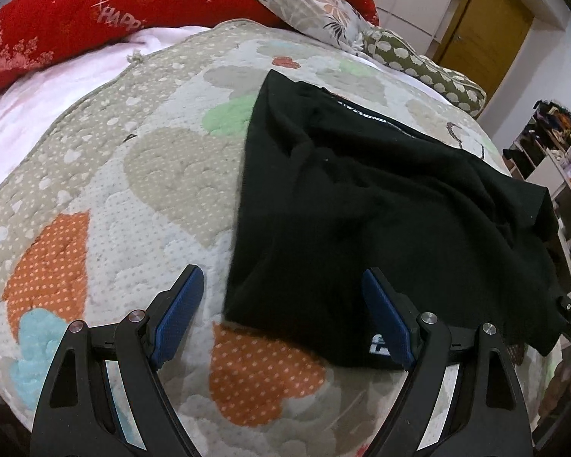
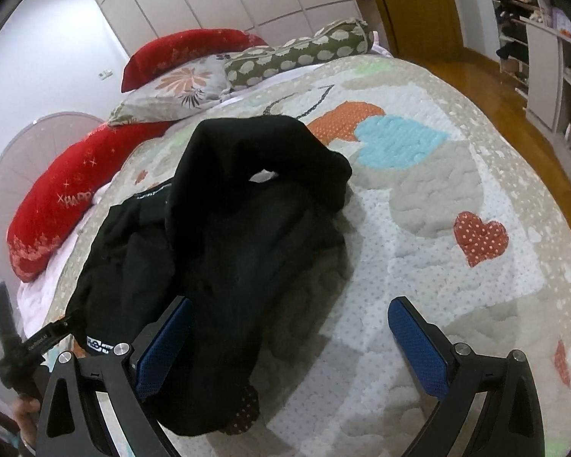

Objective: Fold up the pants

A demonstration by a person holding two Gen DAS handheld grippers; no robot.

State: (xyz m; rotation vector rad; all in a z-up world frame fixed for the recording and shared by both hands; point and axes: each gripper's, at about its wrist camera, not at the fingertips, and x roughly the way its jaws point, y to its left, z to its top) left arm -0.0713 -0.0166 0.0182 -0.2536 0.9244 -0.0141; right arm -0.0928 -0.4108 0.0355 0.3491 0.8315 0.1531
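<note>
Black pants point(image 1: 380, 205) lie rumpled on a quilted bedspread point(image 1: 133, 198). In the left wrist view their near hem with a white logo lies between my left gripper's point(image 1: 283, 297) open blue pads point(image 1: 181, 316). In the right wrist view the pants point(image 2: 224, 251) are bunched, one leg folded back over the rest. My right gripper point(image 2: 289, 339) is open and empty, its left pad point(image 2: 163, 346) over the pants' near edge. The left gripper's handle point(image 2: 23, 346) shows at the far left.
Red pillows point(image 1: 76, 26), a floral pillow point(image 1: 308, 7) and a green bolster point(image 2: 300, 57) lie at the bed's head. A wooden door point(image 1: 483, 30), wood floor point(image 2: 506, 106) and shelves point(image 2: 544, 57) are beyond the bed. Patterned quilt point(image 2: 437, 228) lies right of the pants.
</note>
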